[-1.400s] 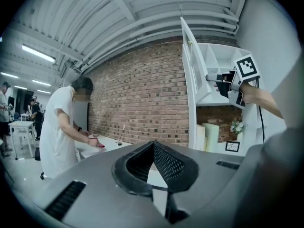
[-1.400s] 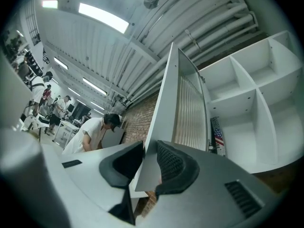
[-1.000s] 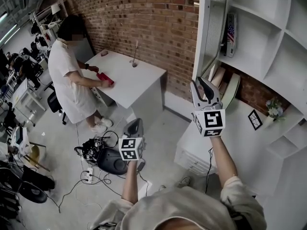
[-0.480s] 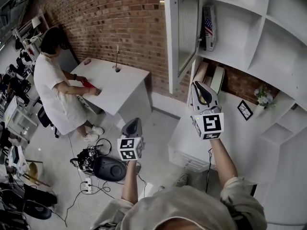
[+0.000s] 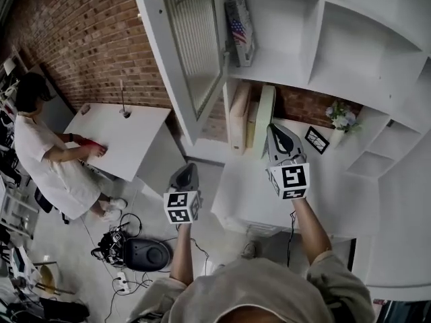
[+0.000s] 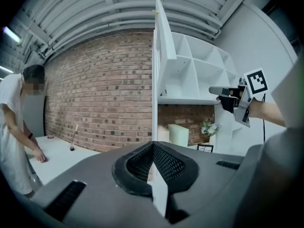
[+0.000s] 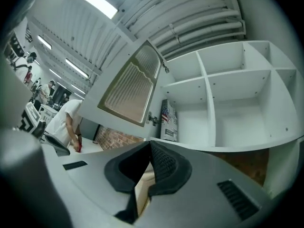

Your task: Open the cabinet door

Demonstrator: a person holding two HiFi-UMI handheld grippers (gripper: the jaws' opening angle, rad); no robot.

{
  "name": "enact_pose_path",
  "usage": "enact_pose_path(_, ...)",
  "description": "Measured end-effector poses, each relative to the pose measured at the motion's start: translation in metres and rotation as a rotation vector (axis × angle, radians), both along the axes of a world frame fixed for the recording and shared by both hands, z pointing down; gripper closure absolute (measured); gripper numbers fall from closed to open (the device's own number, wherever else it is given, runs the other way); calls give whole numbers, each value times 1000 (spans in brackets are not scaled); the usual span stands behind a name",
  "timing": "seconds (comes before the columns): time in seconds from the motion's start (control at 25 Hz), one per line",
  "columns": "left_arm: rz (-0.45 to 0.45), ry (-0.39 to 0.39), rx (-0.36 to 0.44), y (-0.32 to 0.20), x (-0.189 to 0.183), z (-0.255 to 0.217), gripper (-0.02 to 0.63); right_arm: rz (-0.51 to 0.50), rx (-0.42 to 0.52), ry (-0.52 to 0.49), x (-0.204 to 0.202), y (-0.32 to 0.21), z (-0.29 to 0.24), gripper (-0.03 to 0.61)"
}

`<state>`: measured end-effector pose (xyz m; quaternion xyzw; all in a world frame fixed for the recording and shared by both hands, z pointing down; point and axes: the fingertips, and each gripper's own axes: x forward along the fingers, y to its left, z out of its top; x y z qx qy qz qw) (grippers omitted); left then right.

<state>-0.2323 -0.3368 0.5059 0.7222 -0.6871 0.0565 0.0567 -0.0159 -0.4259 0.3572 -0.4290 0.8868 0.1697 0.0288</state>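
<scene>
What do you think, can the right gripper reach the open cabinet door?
Probably yes: the cabinet door hangs open up-left of the right gripper, fingers just closed empty; nothing stands between.

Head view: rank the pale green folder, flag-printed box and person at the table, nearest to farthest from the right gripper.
1. Pale green folder, just left of the right gripper.
2. Flag-printed box, shelf above.
3. Person, far left.

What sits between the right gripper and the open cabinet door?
Head view: a cream binder and a pale green binder stand upright between right gripper and cabinet door.
</scene>
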Motion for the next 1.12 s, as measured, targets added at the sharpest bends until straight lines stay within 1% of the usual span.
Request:
enact_pose_path(0.24,99,-10,4,-49,49,-4,588,99,-43,14,59,-24,26,566)
enact_pose_path(0.52,156,-24,-2,-78,87,-2,588,164,-105,23,107,-39,61,566)
enact_pose_path(0.8,216,-23,-19,-99,106,6,588,238,-168,28,137,-40,93,566)
enact_pose_path(1.12,303,-15,-38,-124,117,17,588,324,-243,32,151,-34,128,566)
